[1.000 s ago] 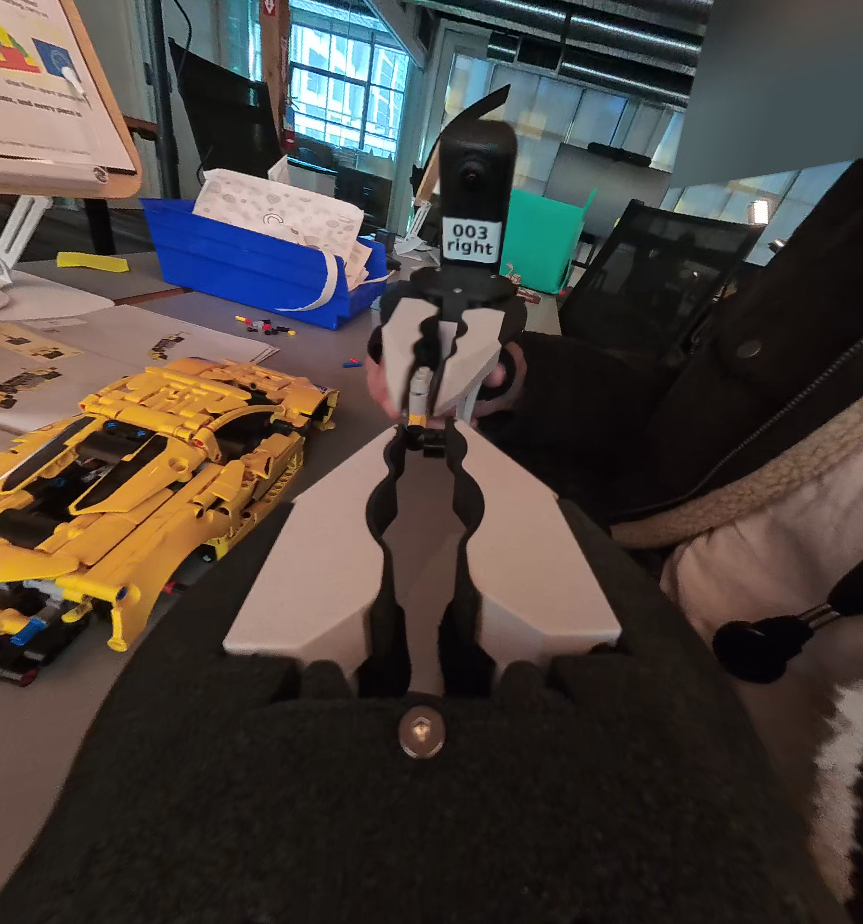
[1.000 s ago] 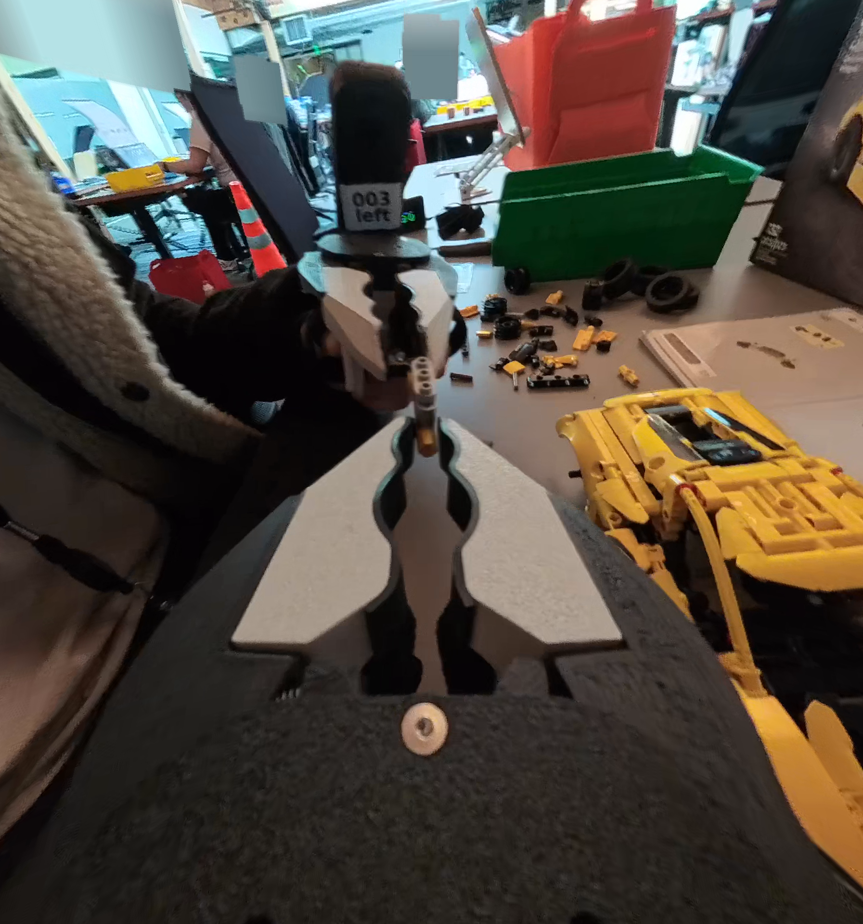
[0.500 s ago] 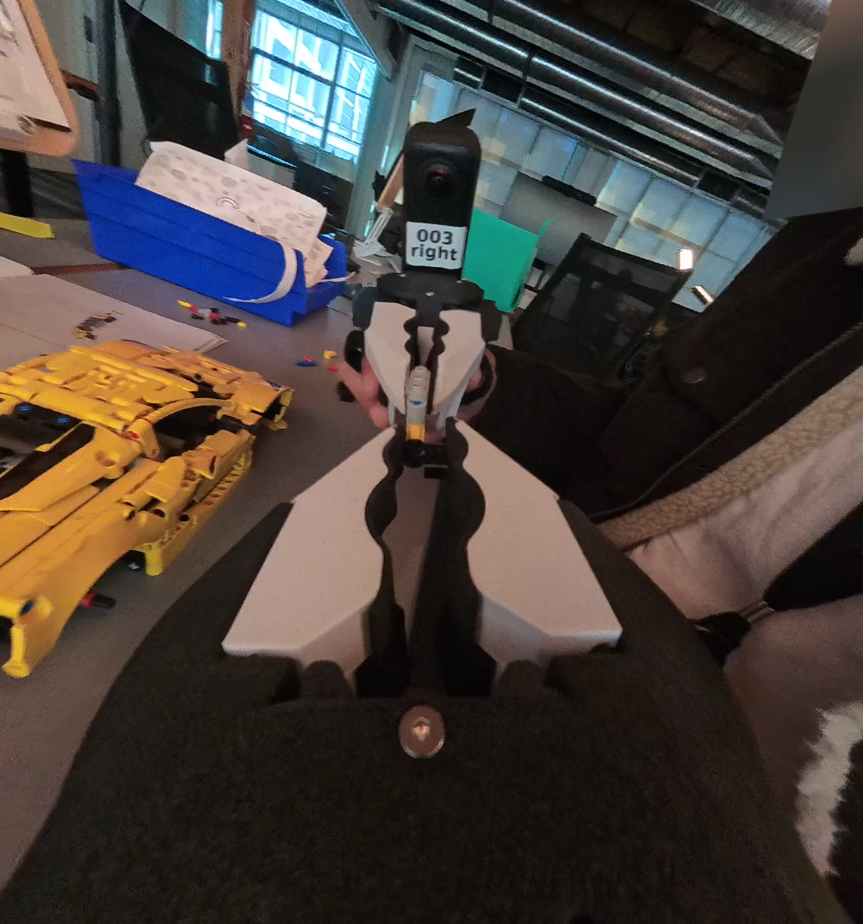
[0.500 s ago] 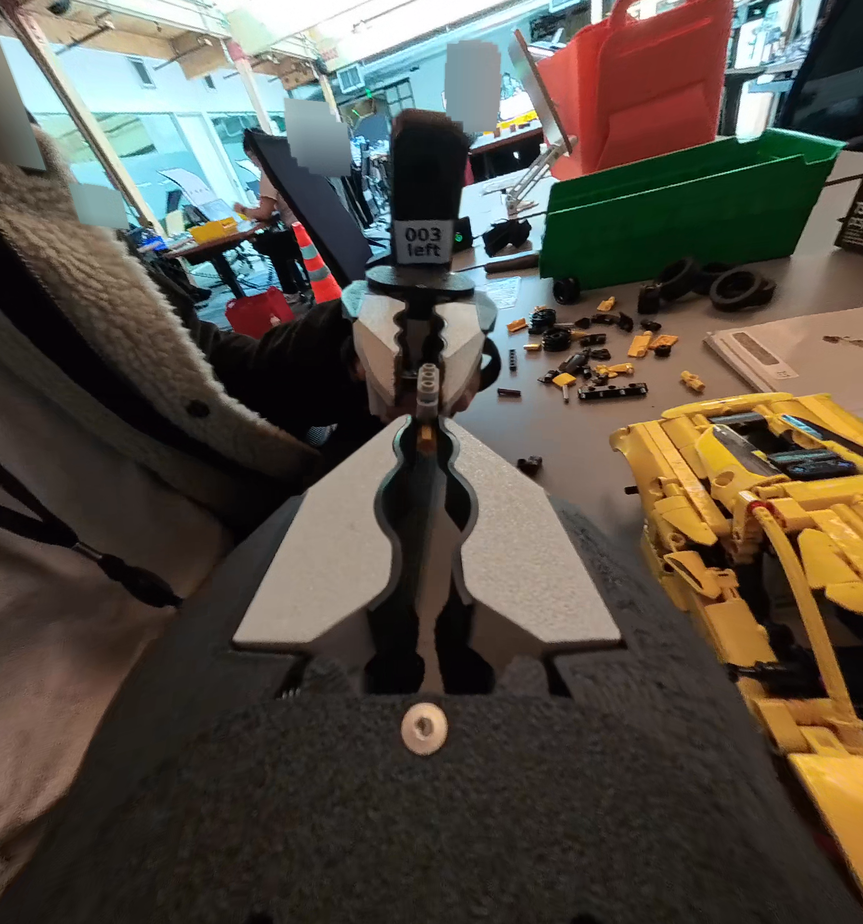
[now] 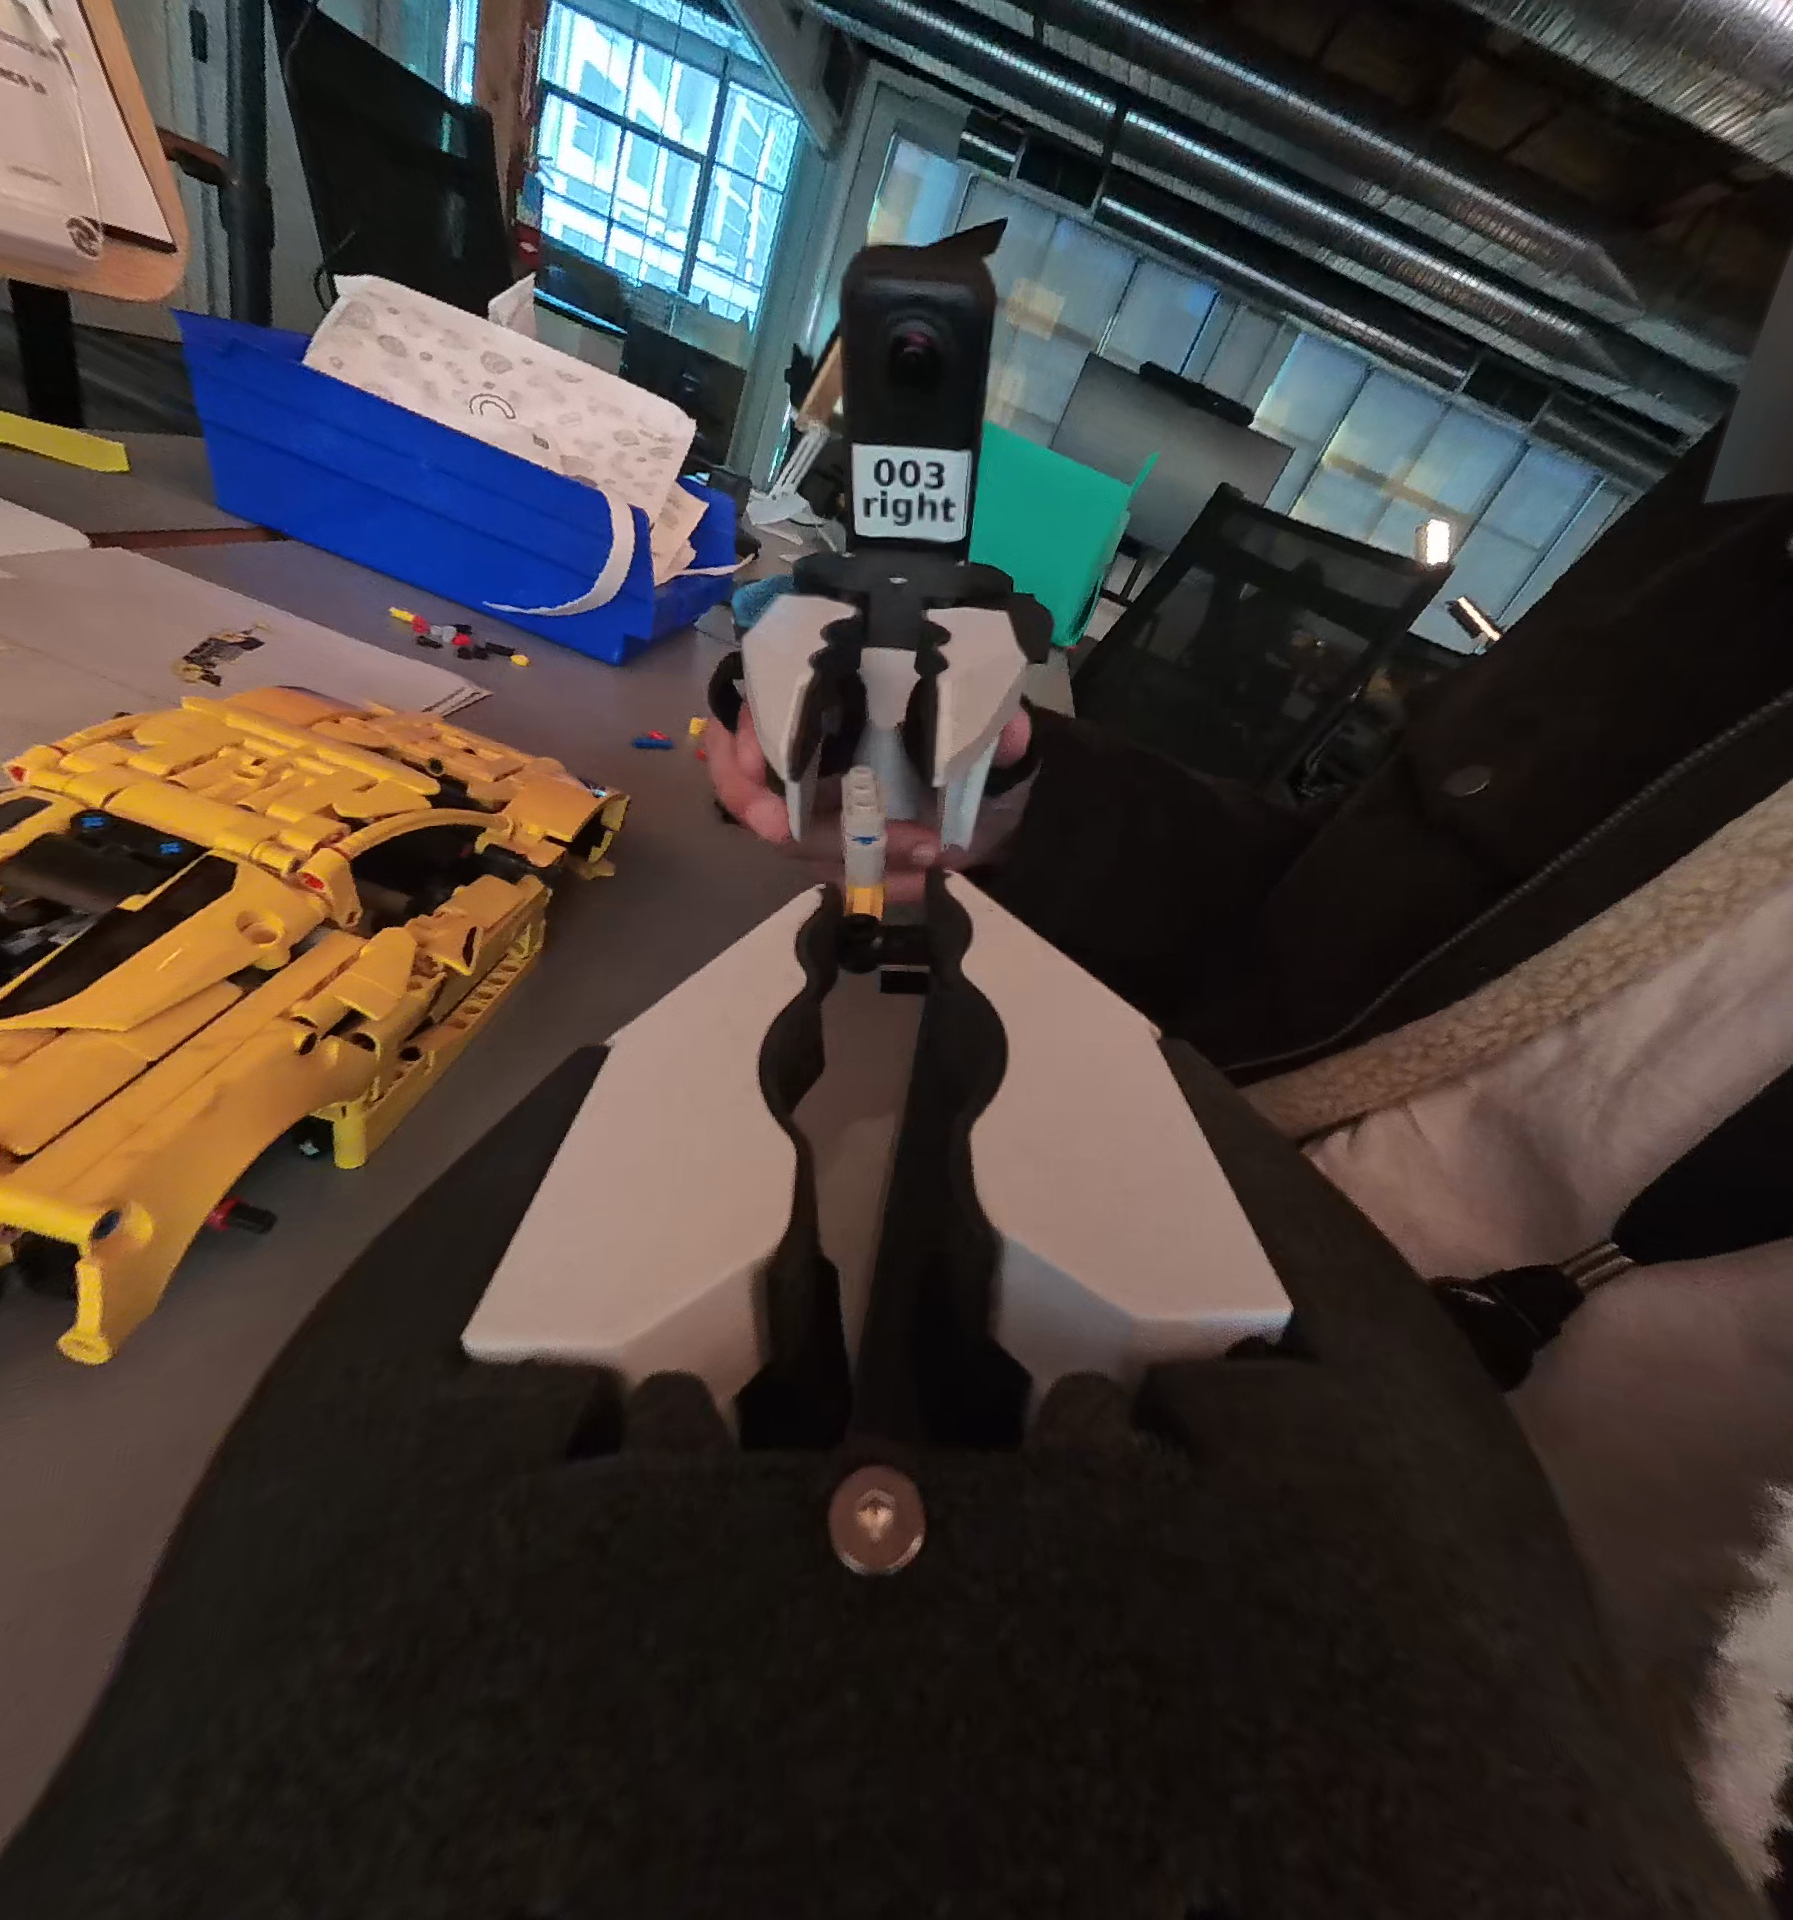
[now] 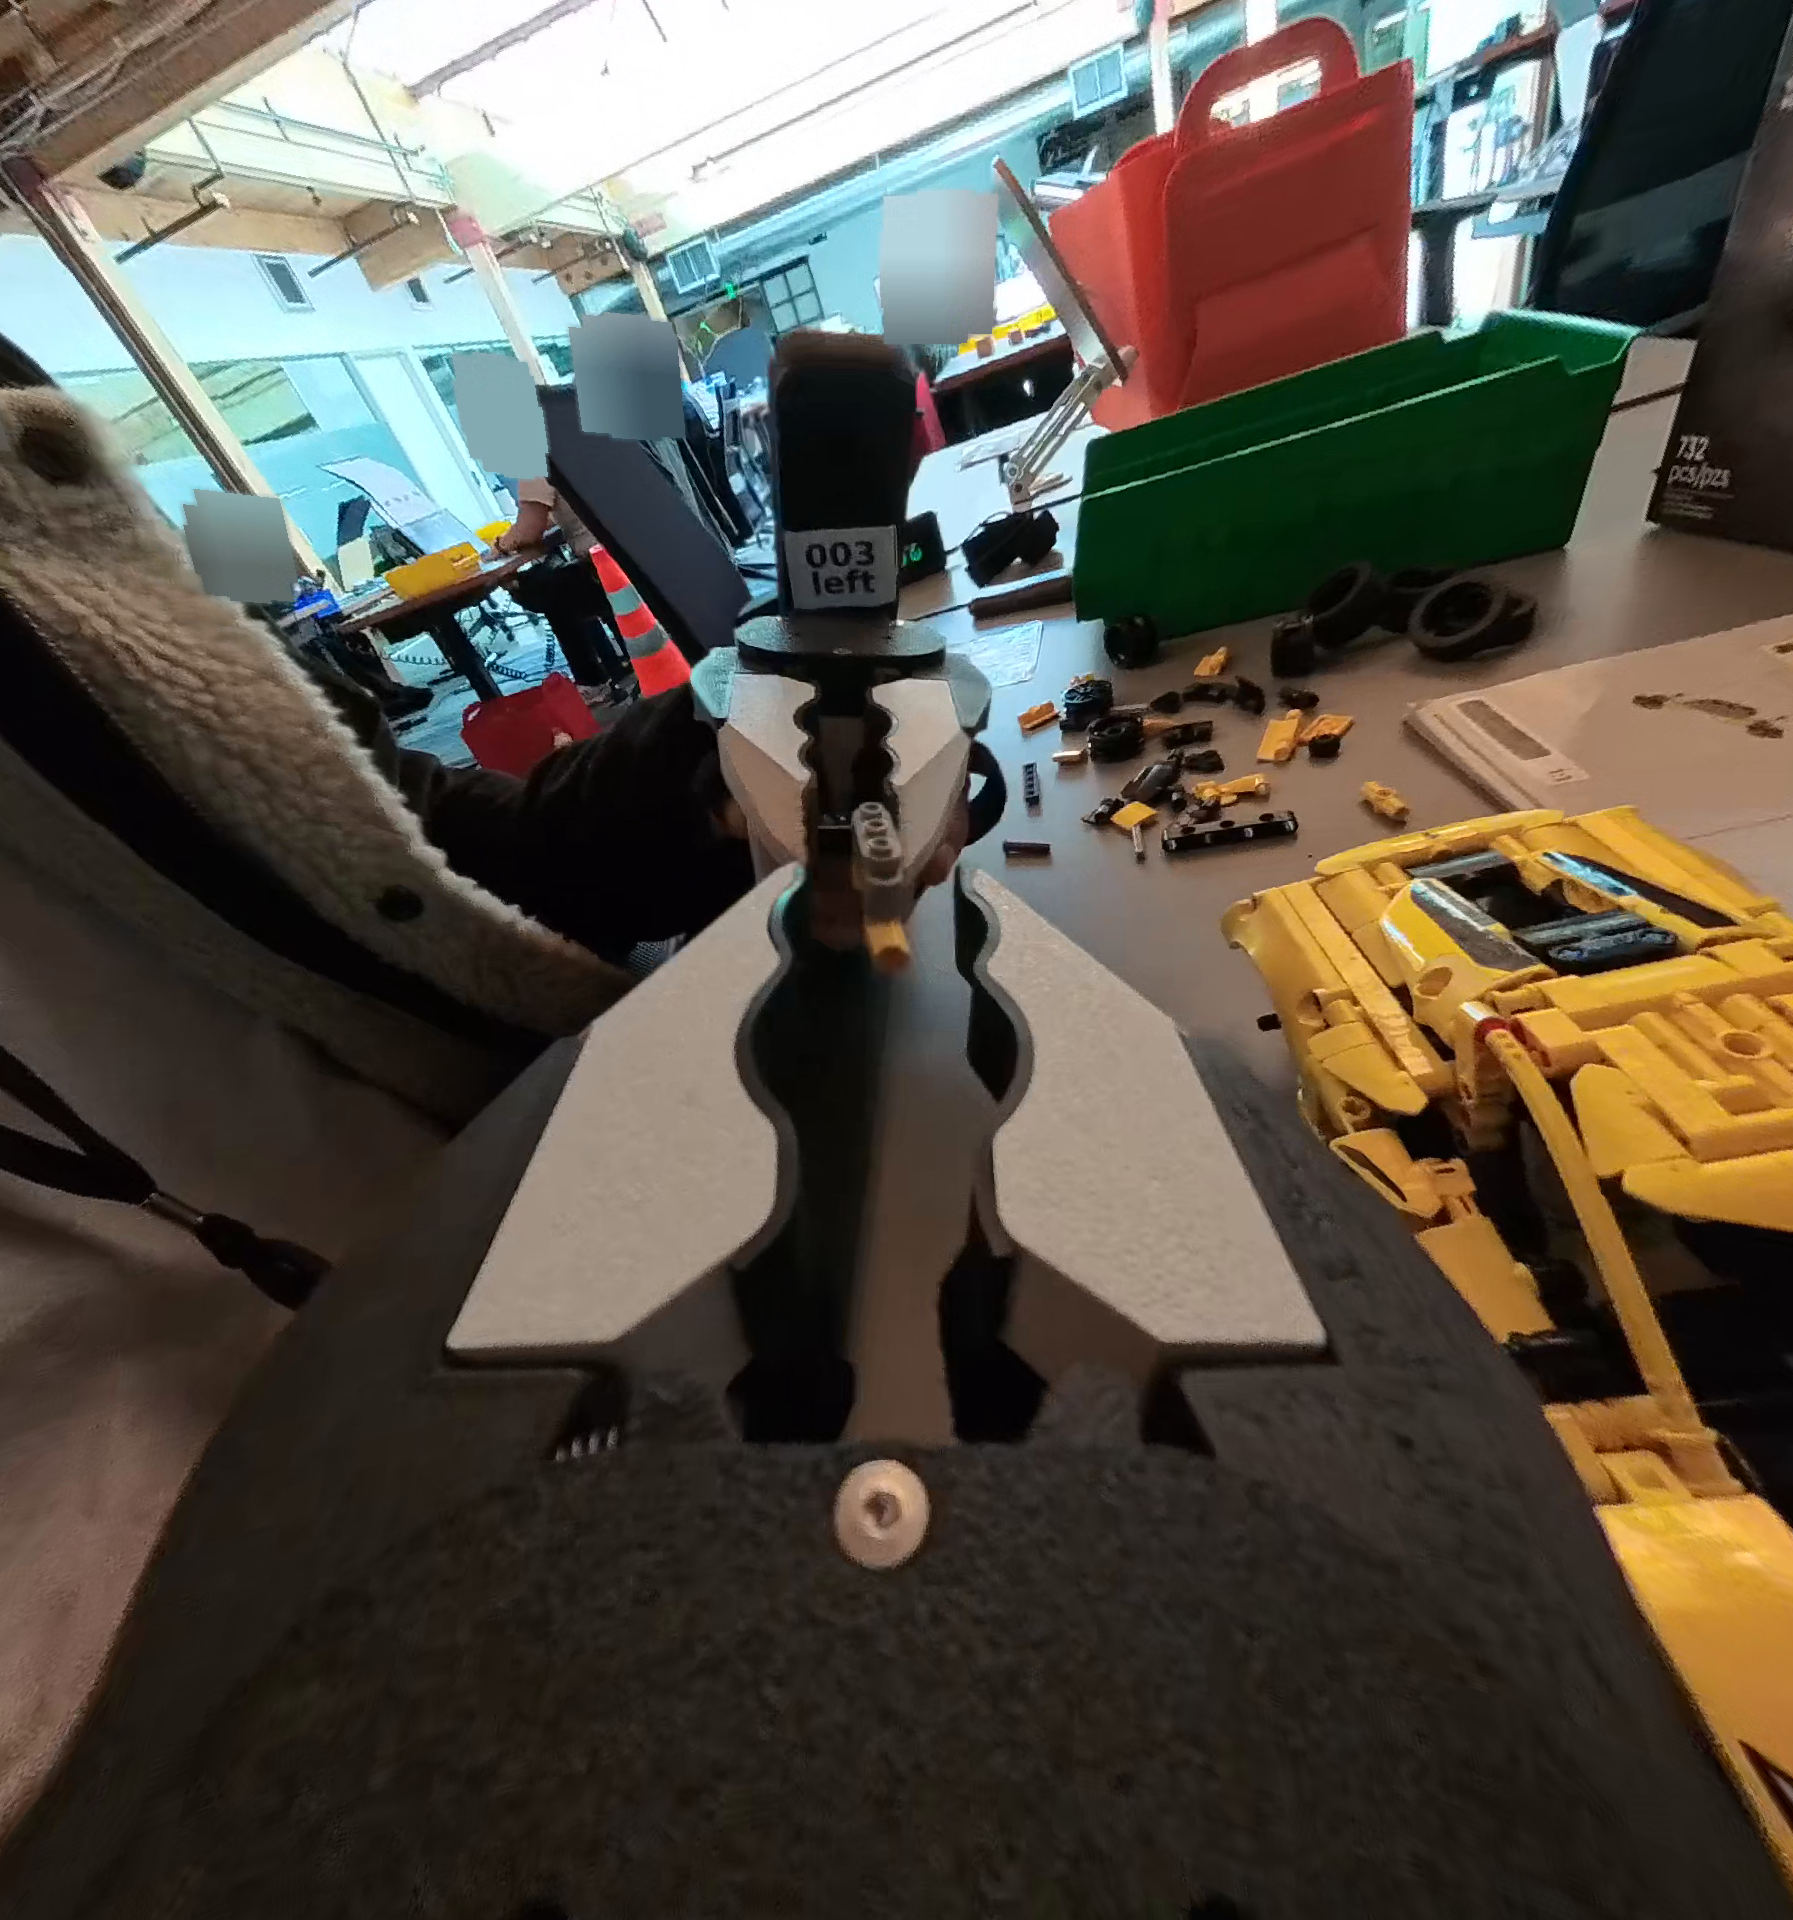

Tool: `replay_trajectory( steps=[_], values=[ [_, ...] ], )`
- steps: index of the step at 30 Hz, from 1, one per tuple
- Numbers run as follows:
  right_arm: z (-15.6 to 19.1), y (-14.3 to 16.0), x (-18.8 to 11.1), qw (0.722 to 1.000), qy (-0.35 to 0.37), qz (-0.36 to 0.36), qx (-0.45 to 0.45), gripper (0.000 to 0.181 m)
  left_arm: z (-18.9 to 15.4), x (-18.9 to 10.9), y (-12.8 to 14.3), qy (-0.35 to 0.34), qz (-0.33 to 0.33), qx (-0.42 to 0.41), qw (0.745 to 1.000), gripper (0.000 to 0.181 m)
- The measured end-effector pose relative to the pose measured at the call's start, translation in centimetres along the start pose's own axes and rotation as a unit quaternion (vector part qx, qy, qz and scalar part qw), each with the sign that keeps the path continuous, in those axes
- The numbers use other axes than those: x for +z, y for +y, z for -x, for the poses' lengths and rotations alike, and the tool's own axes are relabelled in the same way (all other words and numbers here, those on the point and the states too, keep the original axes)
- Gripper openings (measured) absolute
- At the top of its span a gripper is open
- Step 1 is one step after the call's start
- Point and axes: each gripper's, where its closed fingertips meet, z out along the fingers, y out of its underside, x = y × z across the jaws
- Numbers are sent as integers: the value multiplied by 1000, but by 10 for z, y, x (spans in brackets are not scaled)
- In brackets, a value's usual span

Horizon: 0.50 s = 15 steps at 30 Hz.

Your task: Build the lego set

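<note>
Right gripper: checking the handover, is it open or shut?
Open: the right gripper shows a gap between its fingers; the left gripper pinches the grey piece.

Grey wedge-shaped tongs [image 5: 879, 914] with wavy black pads, silver screw [image 5: 876, 1536] (centred), dark fleece-lined jacket [image 6: 196, 748].

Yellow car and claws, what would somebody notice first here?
Probably the big yellow lego car lying on the grey table. Next, the two claws meeting tip to tip in the air beside it: the left claw pinches a small grey and yellow piece, and the right claw is open.
</note>
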Motion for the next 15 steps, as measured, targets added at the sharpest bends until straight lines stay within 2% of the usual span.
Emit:
replay_trajectory(
  steps=[3, 5, 7, 9, 11, 12, 15],
  values=[
    [3, 6, 5, 1000, -10, 16, 2, 20, -3, 4, 5, 6, 15, 2, 1000, 16],
    [3, 11, 8, 999, -10, 34, -1, 7, 0, 5, 7, -5, 19, 4, 1000, 16],
    [-1, 9, 8, 999, 0, 33, 3, 6, 6, 4, 3, -25, 7, -1, 1000, 16],
    [-6, -3, 8, 999, 10, -3, 33, 6, 14, 0, -7, -58, -23, 3, 998, 16],
    [-11, -20, 4, 996, 6, -53, 77, 6, 21, -4, -8, -78, -36, -4, 996, 29],
    [-13, -26, 2, 993, -1, -72, 98, 6, 23, -4, -6, -76, -33, -19, 996, 29],
    [-9, -25, 14, 992, -9, -66, 105, 6, 23, 3, -5, -68, -33, -58, 995, 29]
  ],
)
